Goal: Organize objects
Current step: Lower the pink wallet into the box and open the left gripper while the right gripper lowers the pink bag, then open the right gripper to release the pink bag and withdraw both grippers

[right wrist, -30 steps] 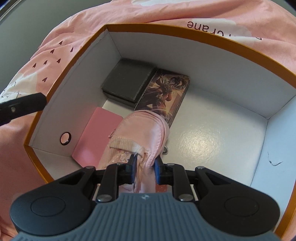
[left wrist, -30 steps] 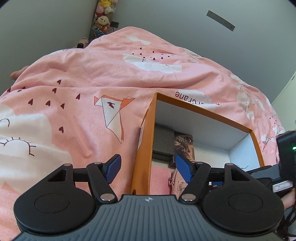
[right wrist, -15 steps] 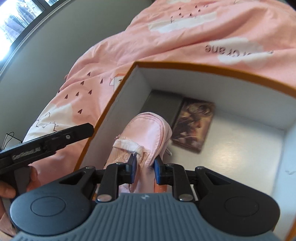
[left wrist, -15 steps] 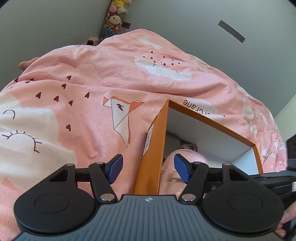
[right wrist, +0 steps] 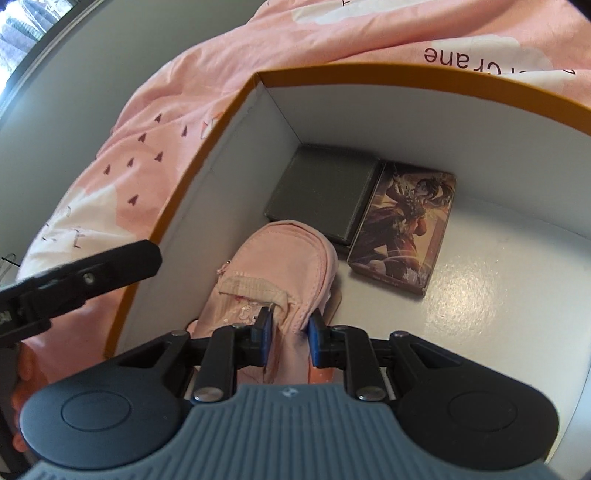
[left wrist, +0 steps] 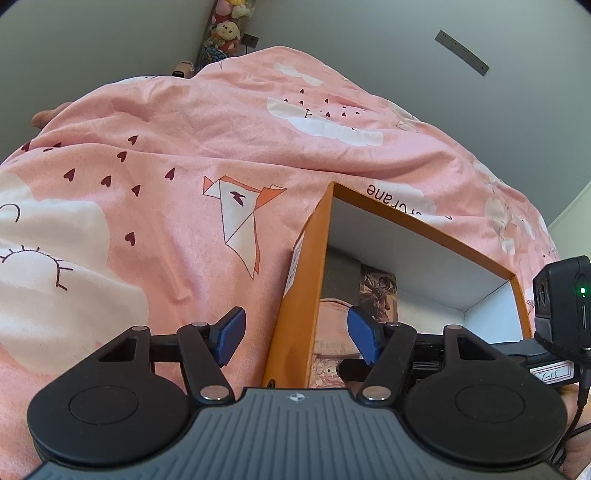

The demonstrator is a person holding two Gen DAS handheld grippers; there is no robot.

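Note:
An orange box (right wrist: pixel 406 72) with white inside walls lies on a pink bedspread. My right gripper (right wrist: pixel 289 326) is shut on a pink fabric pouch (right wrist: pixel 280 258) and holds it inside the box by the left wall. A dark grey case (right wrist: pixel 321 192) and an illustrated card box (right wrist: pixel 406 229) lie on the box floor beyond the pouch. My left gripper (left wrist: pixel 295 334) is open, its fingers straddling the box's left wall (left wrist: pixel 295 302). The pouch (left wrist: pixel 332 317) shows inside the box in the left wrist view too.
The pink bedspread (left wrist: pixel 184 166) with cloud, heart and paper-crane prints surrounds the box. Stuffed toys (left wrist: pixel 229 26) stand in the far corner by grey walls. The box floor (right wrist: pixel 498 288) to the right of the card box is bare white.
My right gripper lifted the pouch, then lowered it back into the box near the left wall. The left gripper stayed open astride the box wall.

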